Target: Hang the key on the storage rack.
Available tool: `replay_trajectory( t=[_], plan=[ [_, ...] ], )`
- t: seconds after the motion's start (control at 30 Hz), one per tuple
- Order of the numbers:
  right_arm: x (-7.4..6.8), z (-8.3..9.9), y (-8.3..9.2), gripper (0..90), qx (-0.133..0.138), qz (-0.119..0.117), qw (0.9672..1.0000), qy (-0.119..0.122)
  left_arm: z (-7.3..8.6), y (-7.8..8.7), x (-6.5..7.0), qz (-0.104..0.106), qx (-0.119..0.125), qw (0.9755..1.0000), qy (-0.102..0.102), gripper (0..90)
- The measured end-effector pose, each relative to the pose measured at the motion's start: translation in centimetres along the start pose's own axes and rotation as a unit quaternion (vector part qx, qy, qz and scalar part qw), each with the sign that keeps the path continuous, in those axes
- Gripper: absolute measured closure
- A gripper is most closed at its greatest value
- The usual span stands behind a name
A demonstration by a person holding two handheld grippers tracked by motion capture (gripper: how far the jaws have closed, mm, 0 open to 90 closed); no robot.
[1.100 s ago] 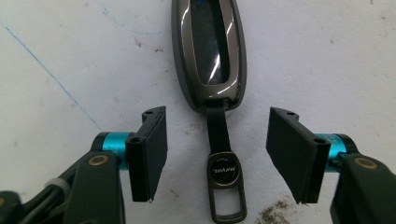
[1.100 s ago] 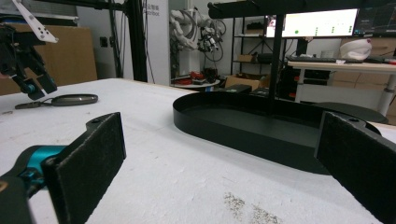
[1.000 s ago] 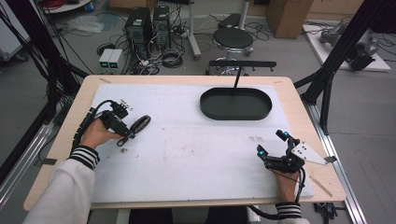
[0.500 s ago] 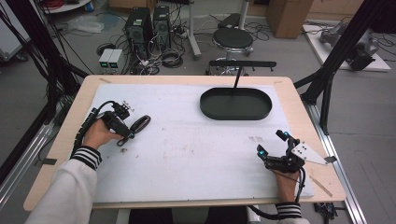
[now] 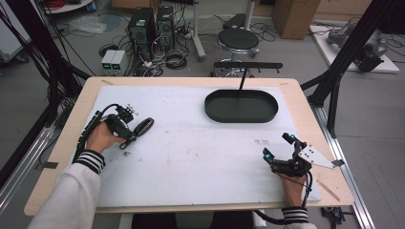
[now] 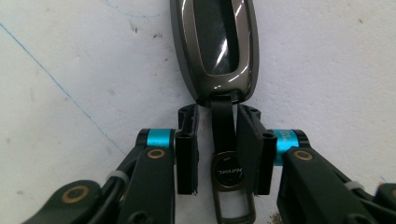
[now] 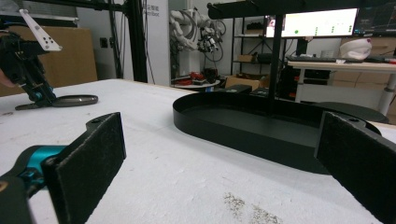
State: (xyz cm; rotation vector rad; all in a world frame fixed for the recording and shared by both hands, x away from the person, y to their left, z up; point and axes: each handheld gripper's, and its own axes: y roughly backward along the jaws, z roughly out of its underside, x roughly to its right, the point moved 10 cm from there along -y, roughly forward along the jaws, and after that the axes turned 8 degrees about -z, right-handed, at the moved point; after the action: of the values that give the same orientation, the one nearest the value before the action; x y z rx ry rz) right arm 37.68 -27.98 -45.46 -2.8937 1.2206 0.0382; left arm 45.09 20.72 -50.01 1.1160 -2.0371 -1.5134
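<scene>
Now I've been closing my left gripper (image 6: 217,154) around the car key fob's (image 6: 215,46) strap (image 6: 223,123) for lifting, pads not yet pressing, right gripper (image 7: 224,163) waiting wide.

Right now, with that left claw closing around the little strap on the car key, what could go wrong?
The left gripper has just been closing around the thin strap of the key fob, and a gap shows beside one pad. If lifted by the strap alone, the fob would likely dangle and swing, or slip free. The black tray sits far across the table, so a loose hold might drop it on the way, if that is where it goes.
</scene>
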Motion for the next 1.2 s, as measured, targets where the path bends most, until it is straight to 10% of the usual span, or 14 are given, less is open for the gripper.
replay_trajectory(
  t=[0.8,1.2],
  plan=[
    [0.1,0.0,0.0,0.8,0.003,-0.001,1.0000,-0.001,-0.2,0.8,-0.4,-0.013,0.021,0.9996,-0.011,84.0],
    [0.1,-0.1,0.0,0.9,0.004,-0.001,1.0000,-0.006,-1.8,4.0,-0.8,-0.027,0.123,0.9919,-0.017,84.5]
  ],
)
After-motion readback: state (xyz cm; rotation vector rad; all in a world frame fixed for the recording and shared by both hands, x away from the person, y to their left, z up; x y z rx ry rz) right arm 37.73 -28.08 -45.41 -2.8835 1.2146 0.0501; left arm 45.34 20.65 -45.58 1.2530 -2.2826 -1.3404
